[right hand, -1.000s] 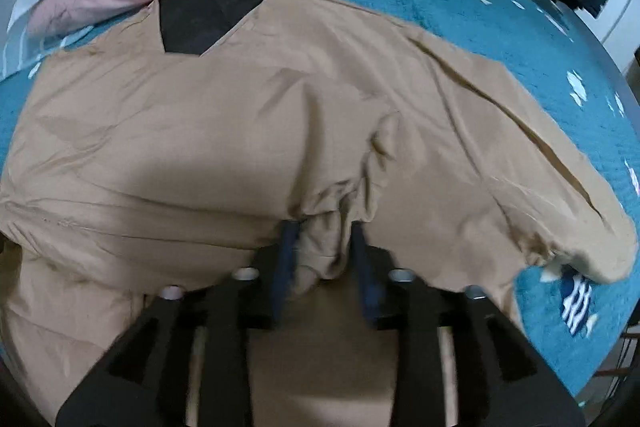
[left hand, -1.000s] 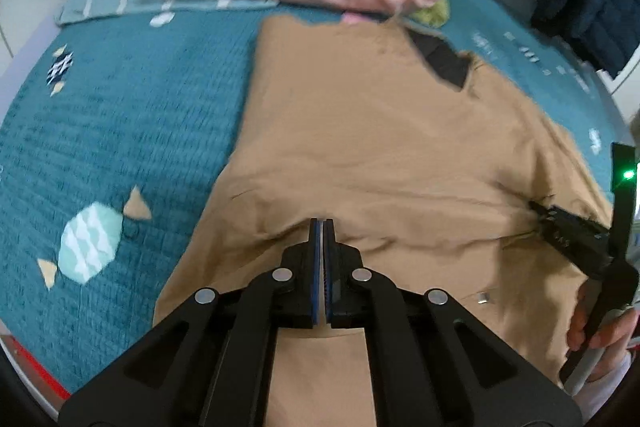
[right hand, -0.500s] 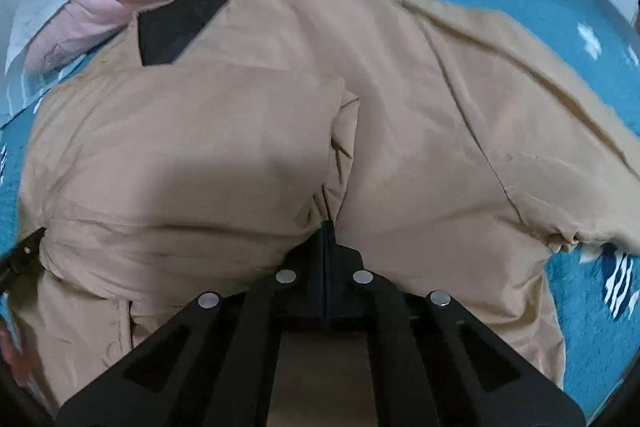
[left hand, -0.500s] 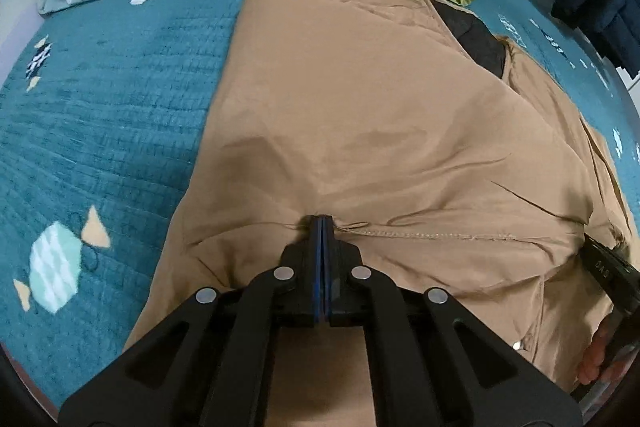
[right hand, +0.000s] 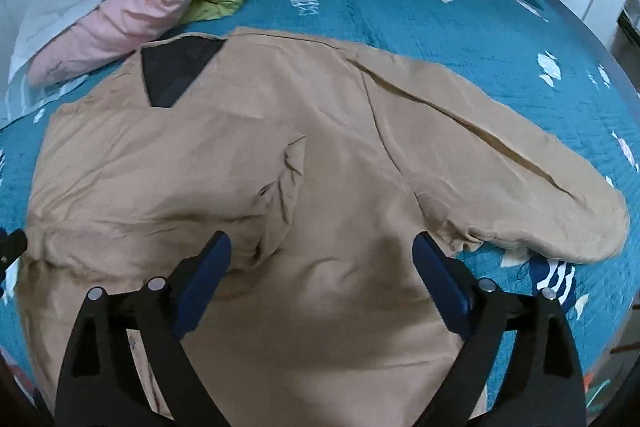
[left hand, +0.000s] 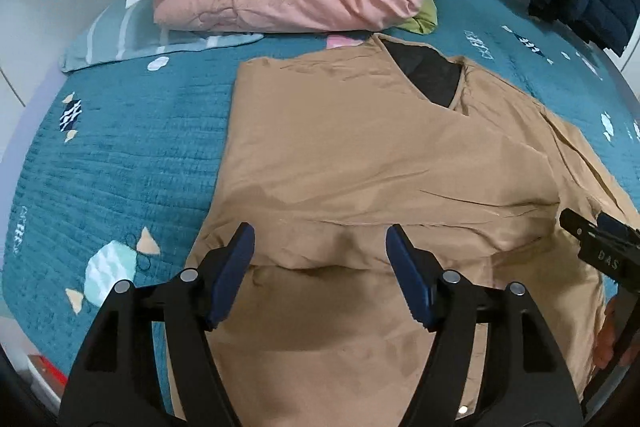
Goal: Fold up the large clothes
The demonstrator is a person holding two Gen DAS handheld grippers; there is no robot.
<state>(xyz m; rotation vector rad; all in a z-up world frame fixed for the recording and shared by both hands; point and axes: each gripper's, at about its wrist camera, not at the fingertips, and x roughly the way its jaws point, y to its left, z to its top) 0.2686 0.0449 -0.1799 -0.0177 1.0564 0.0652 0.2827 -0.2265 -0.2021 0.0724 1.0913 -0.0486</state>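
1. Left gripper (left hand: 320,247) points forward over the near part of the tan jacket (left hand: 380,167), low above the cloth.
2. Left jaws spread wide; nothing between the blue pads (left hand: 232,275).
3. Right gripper (right hand: 322,263) hangs over the jacket's middle, jaws likewise wide apart and holding nothing.
4. Jacket lies flat on the teal bedspread (left hand: 120,155), one side folded over the front, right sleeve (right hand: 540,187) spread out sideways.

My left gripper (left hand: 320,247), matte black linkage arms, silver pivot screws behind the jaws, blue ridged pads (left hand: 234,267), my right gripper (right hand: 320,259) alike
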